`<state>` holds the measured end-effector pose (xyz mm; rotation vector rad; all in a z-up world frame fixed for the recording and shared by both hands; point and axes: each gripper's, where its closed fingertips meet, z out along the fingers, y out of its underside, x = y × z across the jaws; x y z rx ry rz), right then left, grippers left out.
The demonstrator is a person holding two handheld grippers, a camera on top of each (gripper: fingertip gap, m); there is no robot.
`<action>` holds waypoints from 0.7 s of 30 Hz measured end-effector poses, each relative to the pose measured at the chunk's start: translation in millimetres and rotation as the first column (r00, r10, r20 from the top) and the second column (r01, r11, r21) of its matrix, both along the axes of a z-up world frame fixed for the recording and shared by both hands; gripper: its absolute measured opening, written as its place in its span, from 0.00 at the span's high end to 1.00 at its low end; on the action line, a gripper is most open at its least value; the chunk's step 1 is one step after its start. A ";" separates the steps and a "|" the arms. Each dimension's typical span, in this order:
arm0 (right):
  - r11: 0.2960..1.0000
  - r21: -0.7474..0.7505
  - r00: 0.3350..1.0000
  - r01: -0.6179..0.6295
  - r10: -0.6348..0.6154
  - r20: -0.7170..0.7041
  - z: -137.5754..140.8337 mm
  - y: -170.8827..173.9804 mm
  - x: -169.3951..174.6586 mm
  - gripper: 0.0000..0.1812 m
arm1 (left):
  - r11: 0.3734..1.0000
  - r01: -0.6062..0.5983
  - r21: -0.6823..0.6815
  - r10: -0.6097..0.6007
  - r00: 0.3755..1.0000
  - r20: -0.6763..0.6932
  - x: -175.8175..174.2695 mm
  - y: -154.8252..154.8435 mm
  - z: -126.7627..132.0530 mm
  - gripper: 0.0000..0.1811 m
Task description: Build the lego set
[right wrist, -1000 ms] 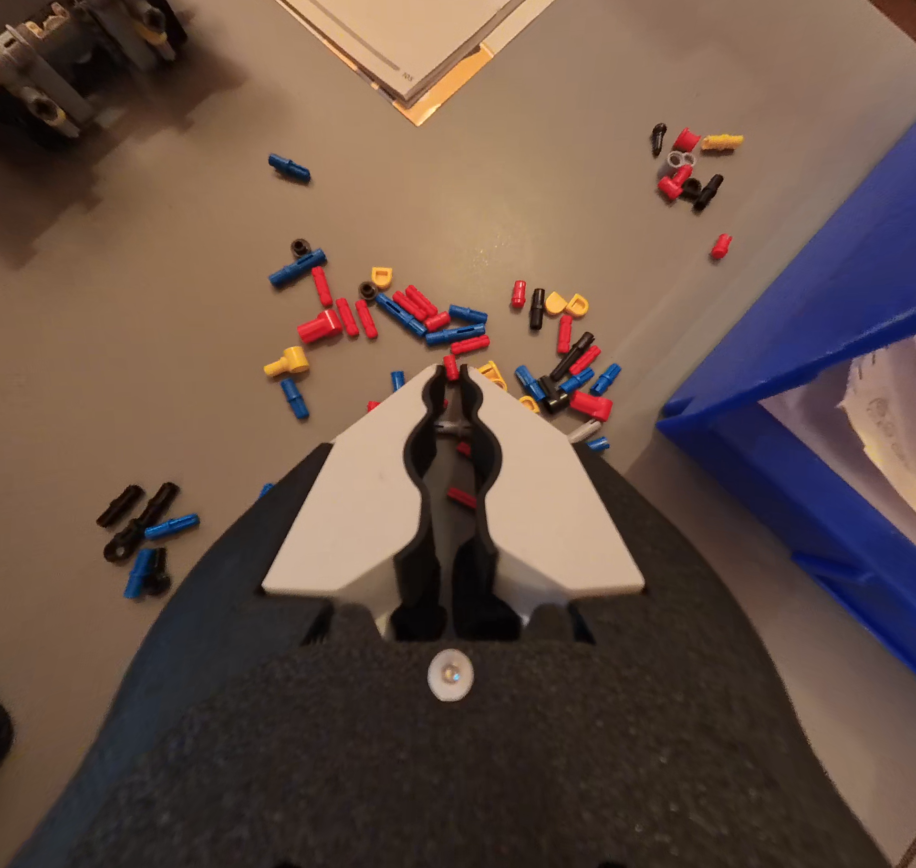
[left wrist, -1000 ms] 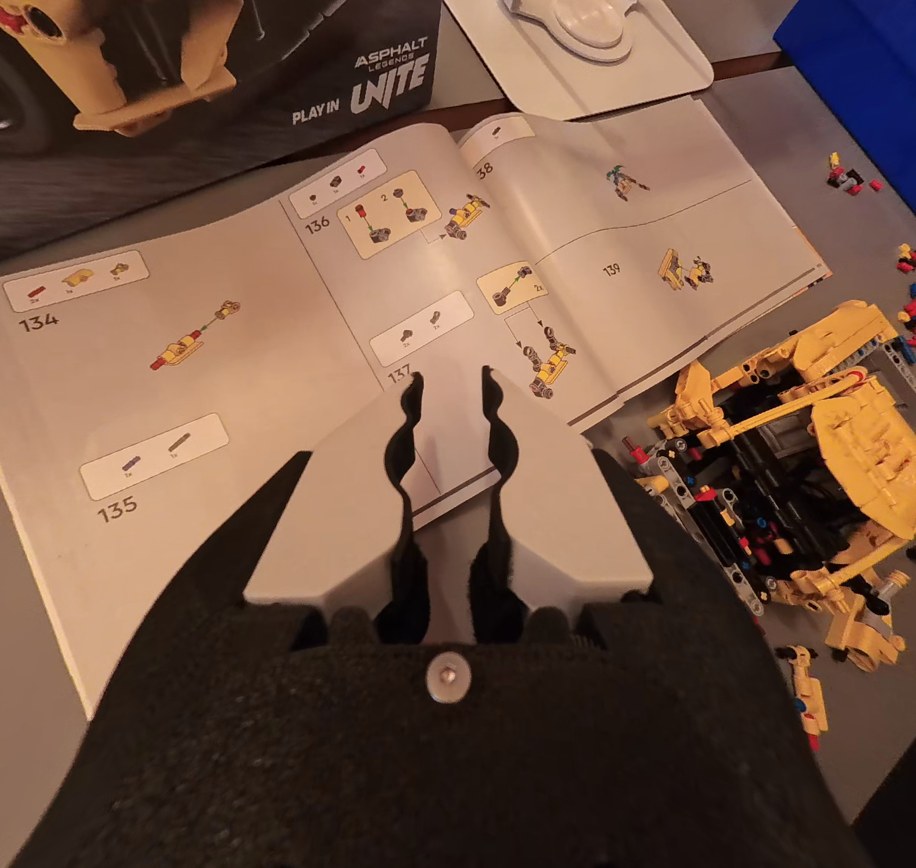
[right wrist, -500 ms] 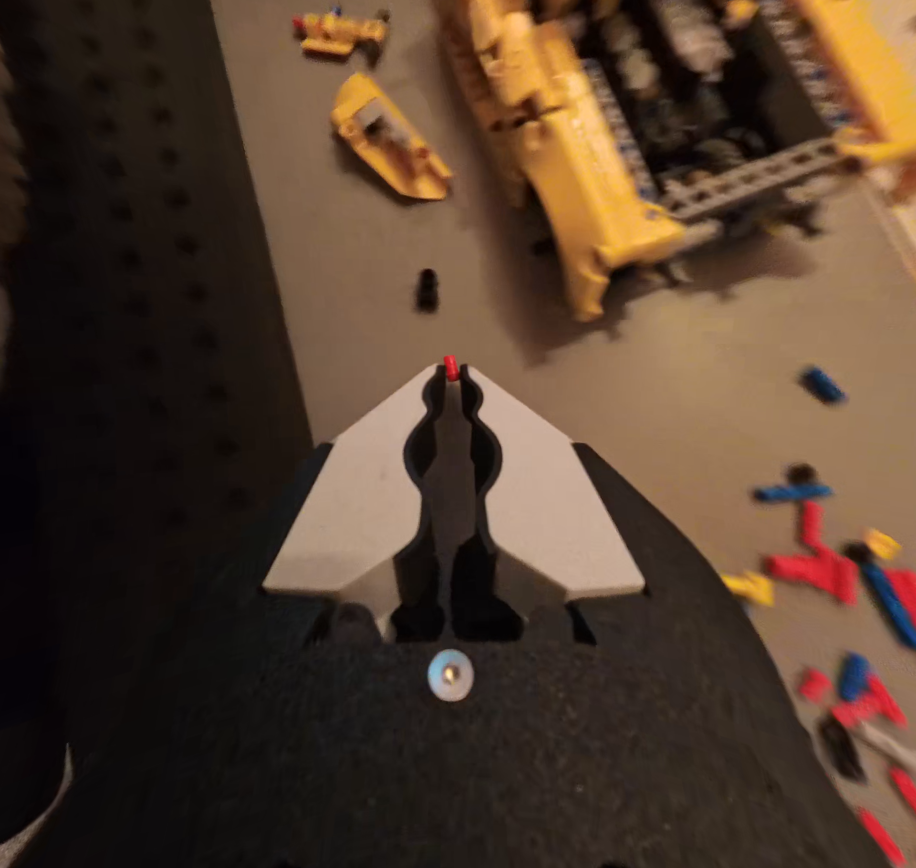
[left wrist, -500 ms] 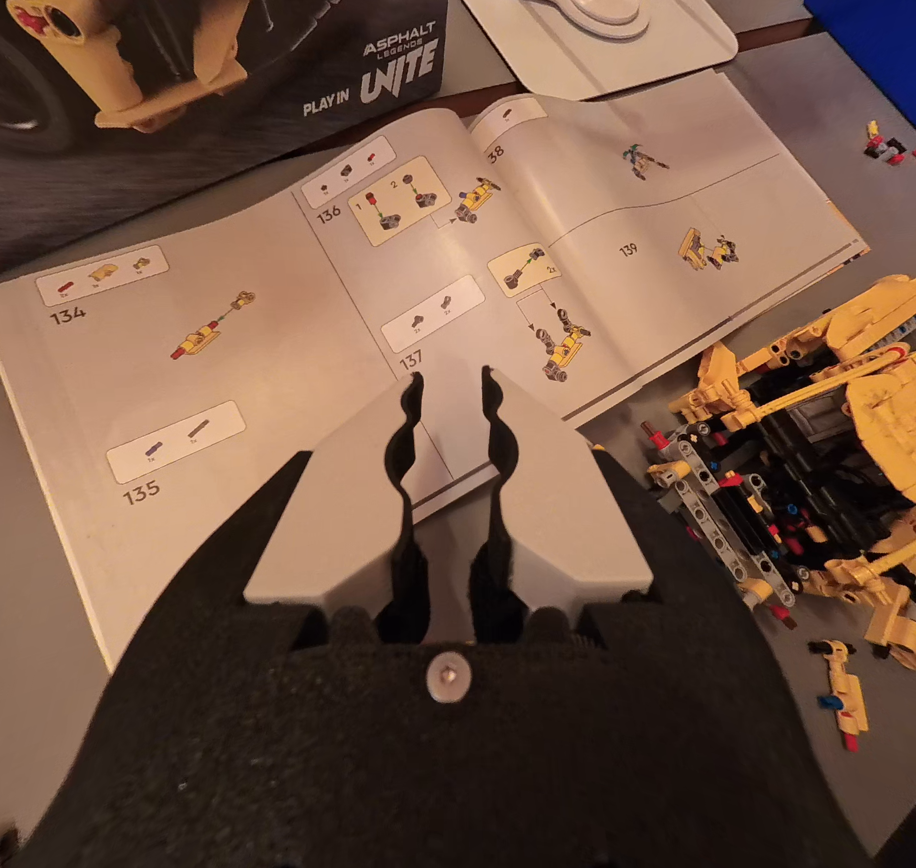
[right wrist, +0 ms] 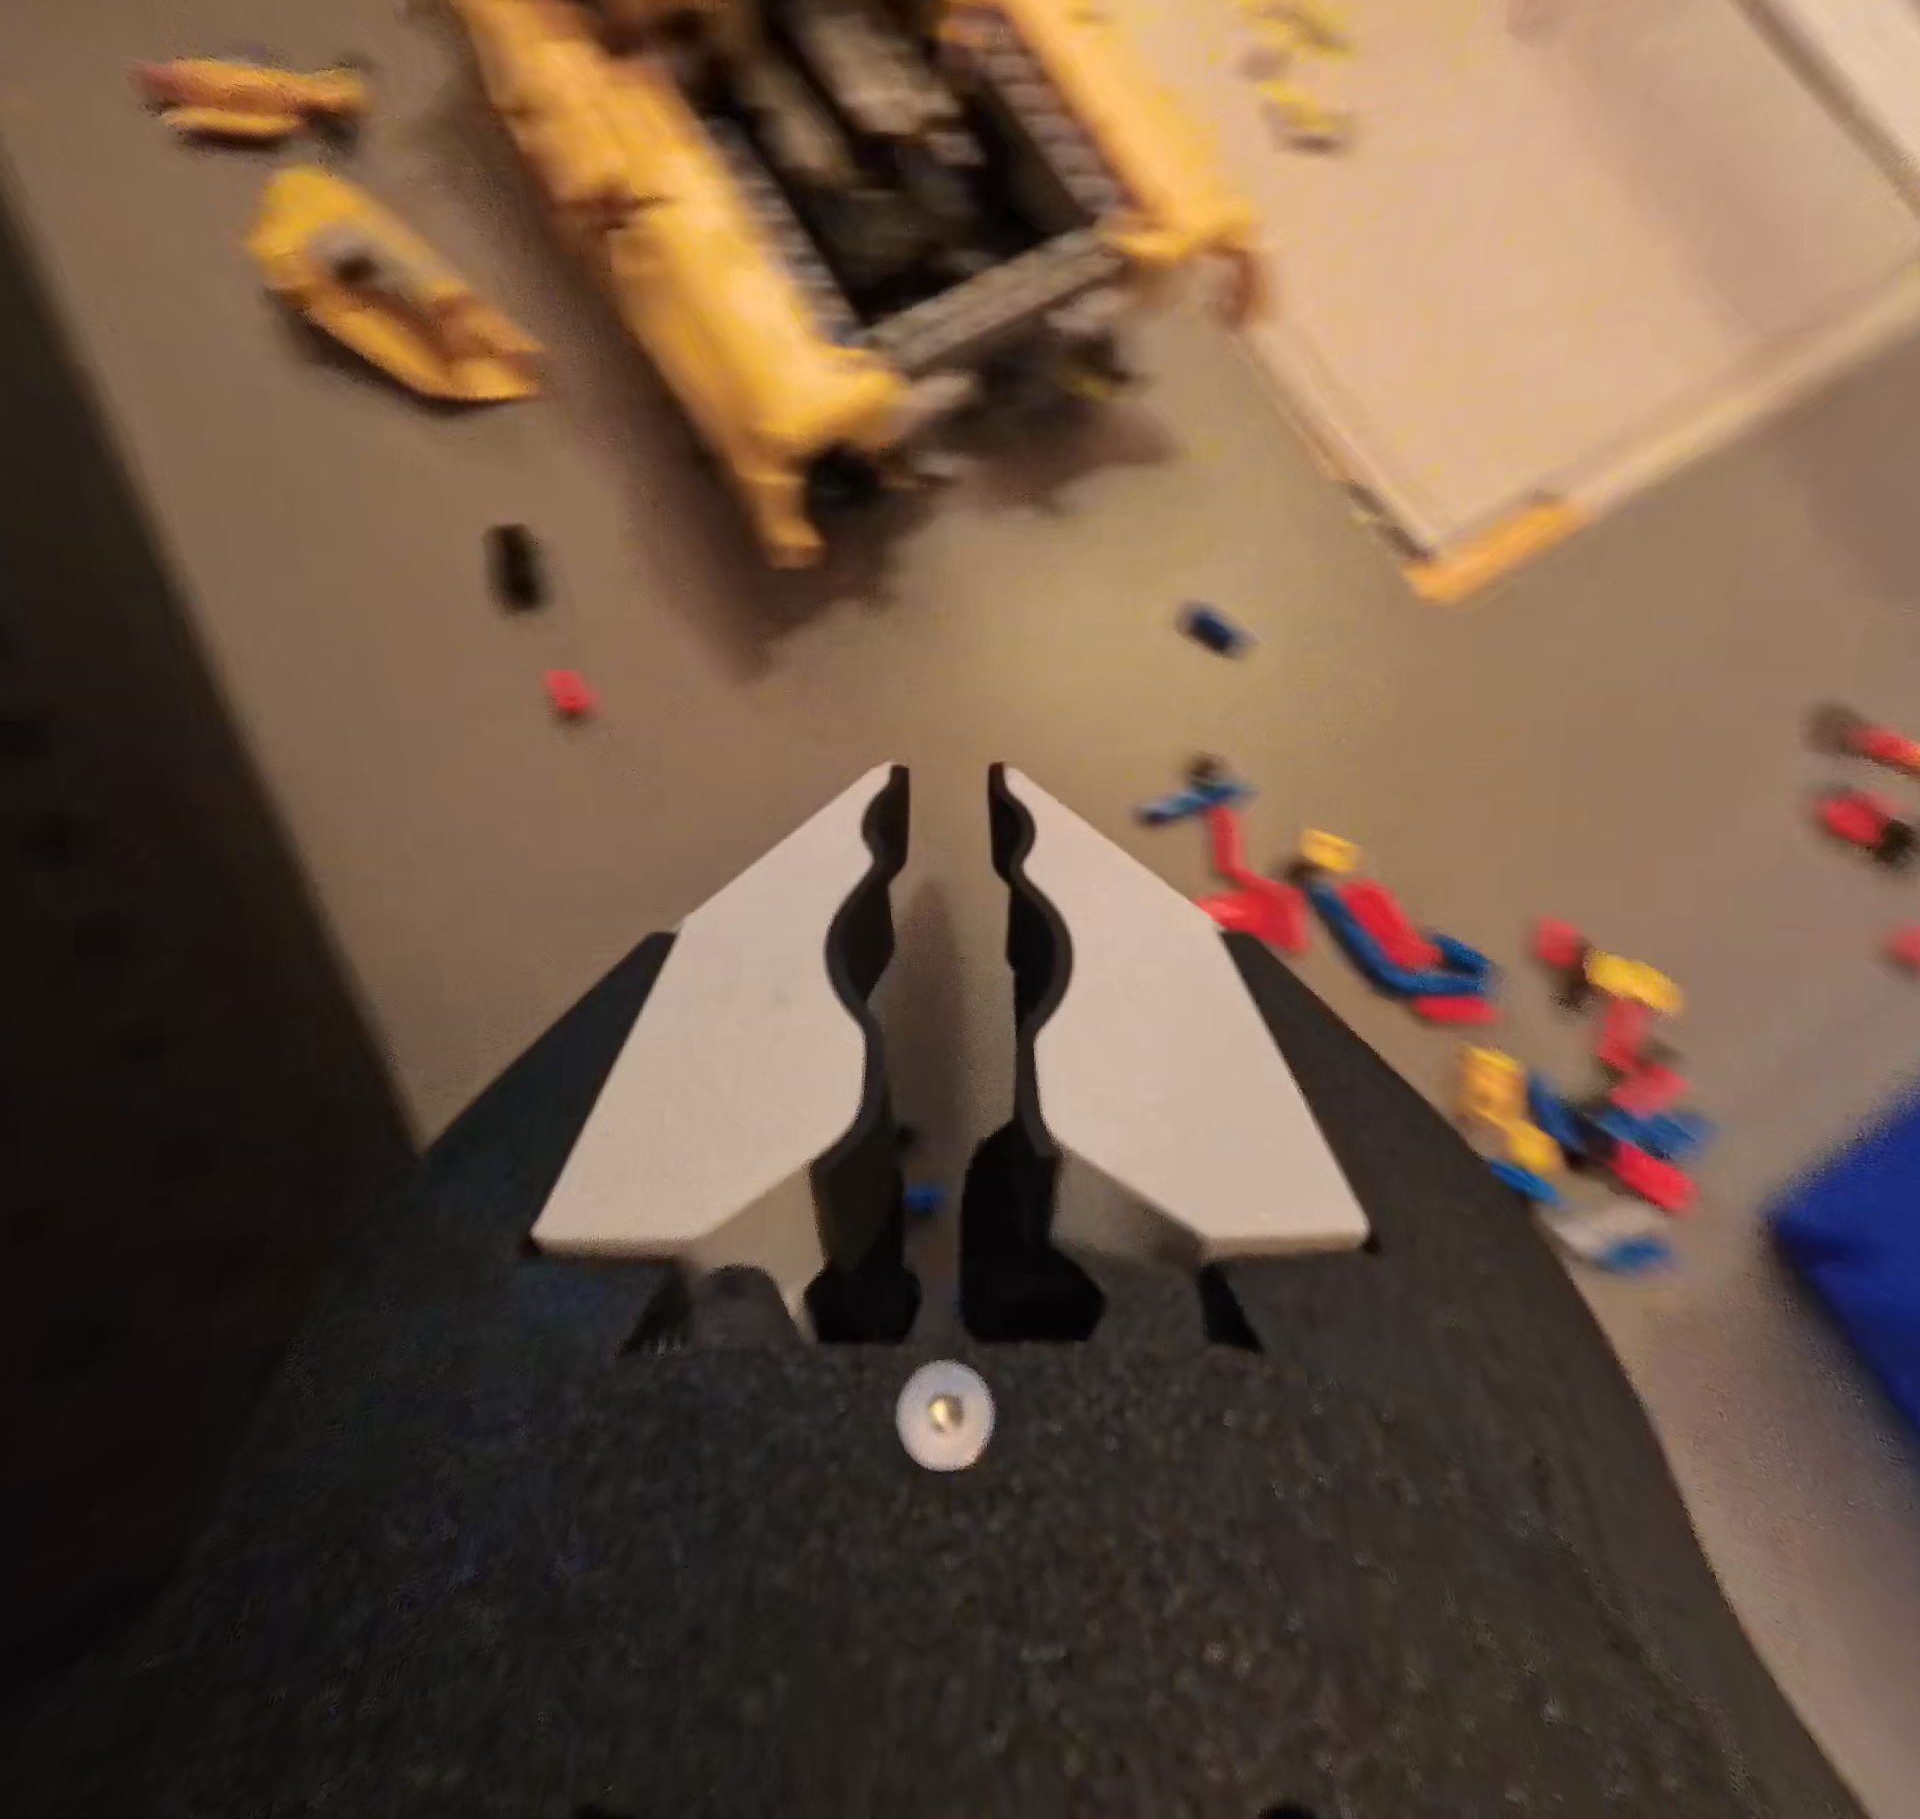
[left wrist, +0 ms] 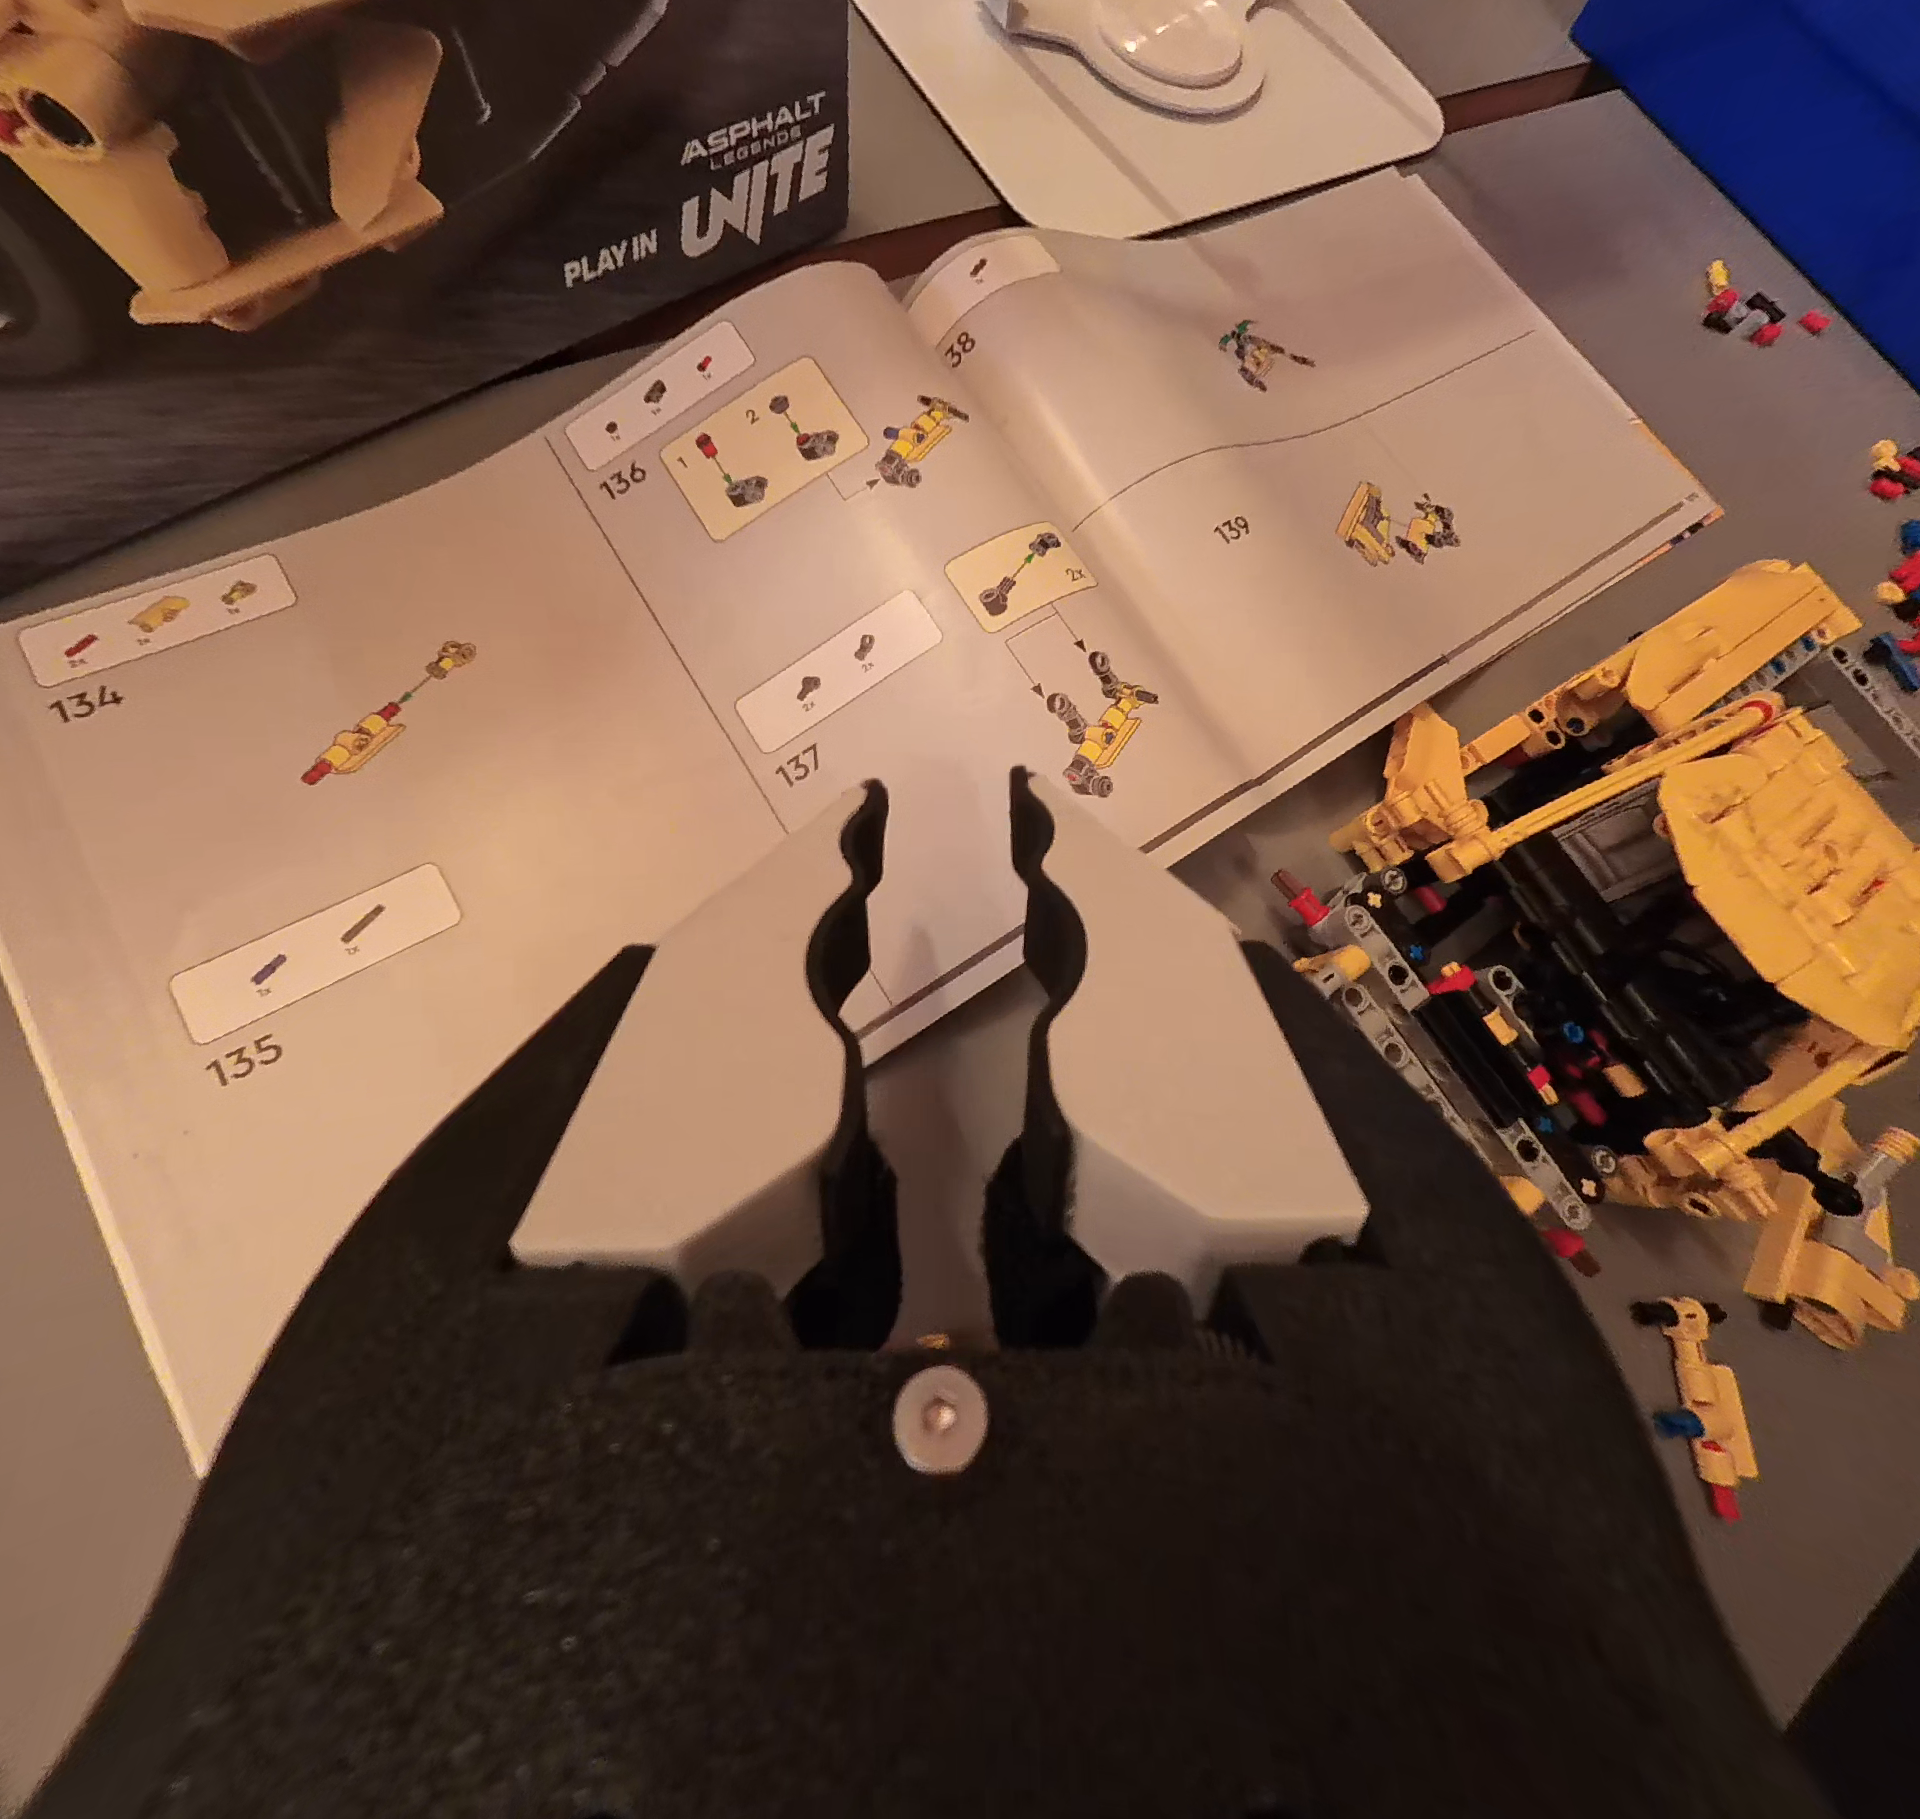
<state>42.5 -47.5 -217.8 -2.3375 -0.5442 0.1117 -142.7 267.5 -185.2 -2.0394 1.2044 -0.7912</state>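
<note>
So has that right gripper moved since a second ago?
Yes. The right gripper swung from the loose pins toward the yellow model, and it has opened.

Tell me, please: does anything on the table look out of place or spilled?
Nothing looks damaged. Small red, blue and yellow pins lie scattered loose on the table beside the yellow model, not sorted in any tray. The instruction booklet lies open and flat.

Yellow-and-black model (left wrist: pixel 1662 948); white manual (left wrist: pixel 727 689) (yellow edge); red, blue, black and yellow pins (right wrist: pixel 1455 990) on grey counter (right wrist: pixel 935 647); blue bin (left wrist: pixel 1787 86); dark box (left wrist: pixel 416 107).
</note>
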 end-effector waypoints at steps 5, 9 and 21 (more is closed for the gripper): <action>0.993 0.039 0.993 0.116 -0.116 -0.002 1.9 30.7 44.9 0.93 | 1.000 0.016 0.011 -0.016 1.000 0.012 3.2 -2.0 2.1 0.87; 0.998 -0.033 0.996 0.059 -0.057 0.073 -14.9 38.4 46.5 0.95 | 1.000 0.030 0.004 -0.030 1.000 -0.001 4.0 -4.4 -2.8 0.87; 0.996 -0.082 0.996 0.027 -0.020 0.087 -26.8 32.3 46.6 0.98 | 0.999 0.047 0.000 -0.047 0.999 -0.001 5.1 -6.9 -3.9 0.87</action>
